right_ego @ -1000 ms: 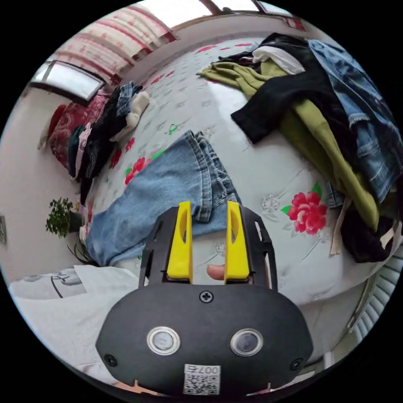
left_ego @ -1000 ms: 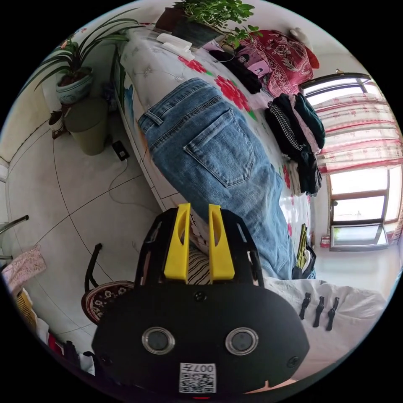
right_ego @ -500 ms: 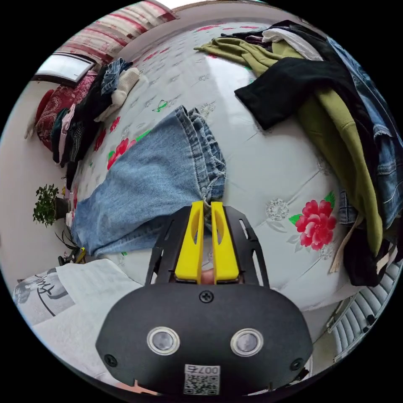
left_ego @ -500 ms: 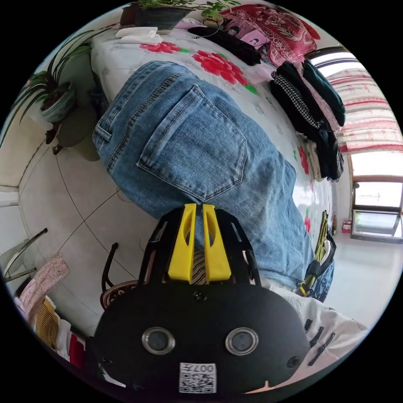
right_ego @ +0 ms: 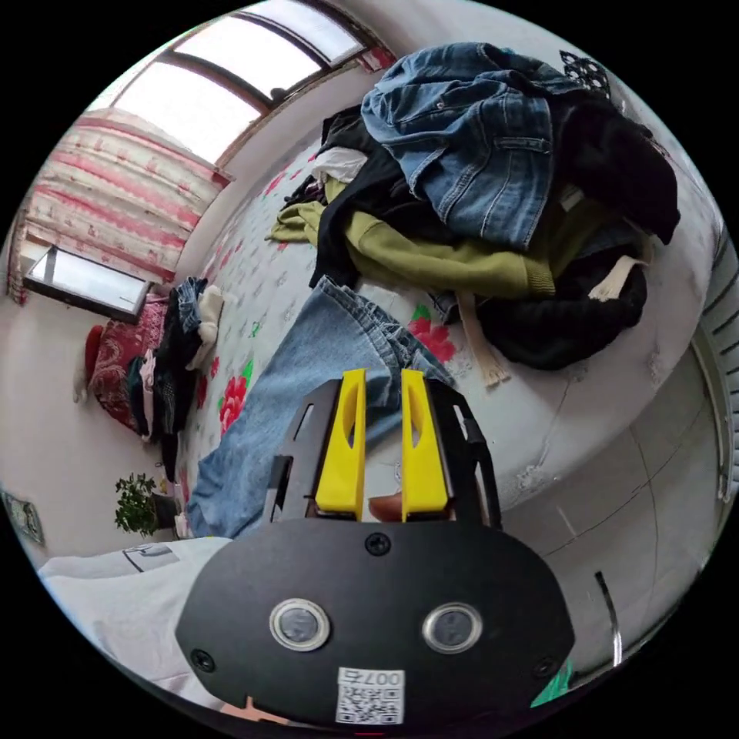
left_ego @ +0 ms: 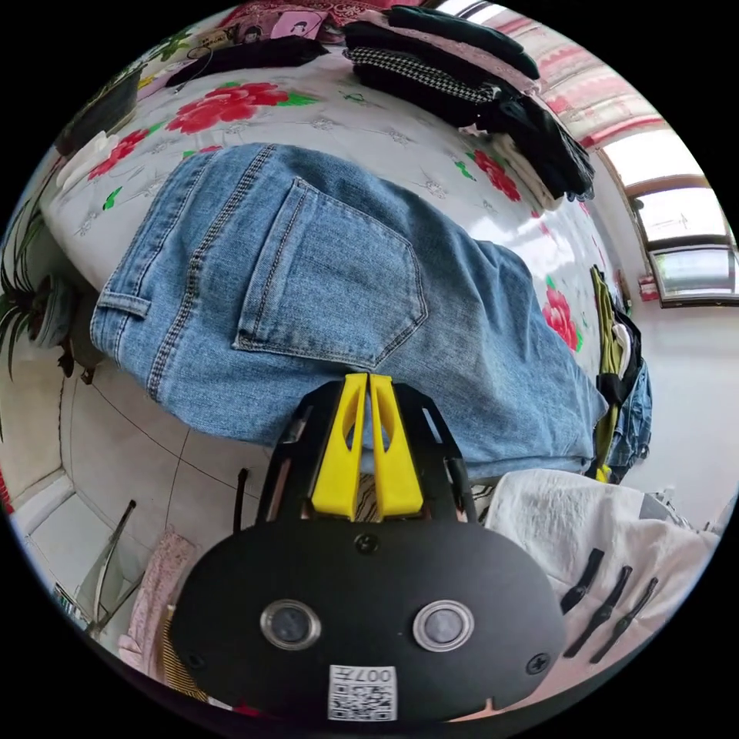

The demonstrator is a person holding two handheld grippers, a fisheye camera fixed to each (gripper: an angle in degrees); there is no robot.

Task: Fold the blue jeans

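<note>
The blue jeans lie flat on the flowered bed sheet, back pocket up, with the waistband hanging over the bed's edge. My left gripper is shut on the jeans' near edge just below the pocket, and denim shows between its jaws. In the right gripper view the jeans' leg runs away from me, its bunched hem beside the clothes pile. My right gripper hovers over that hem with its jaws apart. Whether they touch the cloth is unclear.
A heap of unfolded clothes, with denim, olive and black pieces, sits by the hem. Folded dark garments line the bed's far side. Tiled floor and a potted plant lie off the bed. A person's white garment is close by.
The left gripper stays shut on the jeans' edge while its view rolls over the bed. The right jaws, shut at the hem half a second ago, have spread, and the hem lies nearer the pile.
</note>
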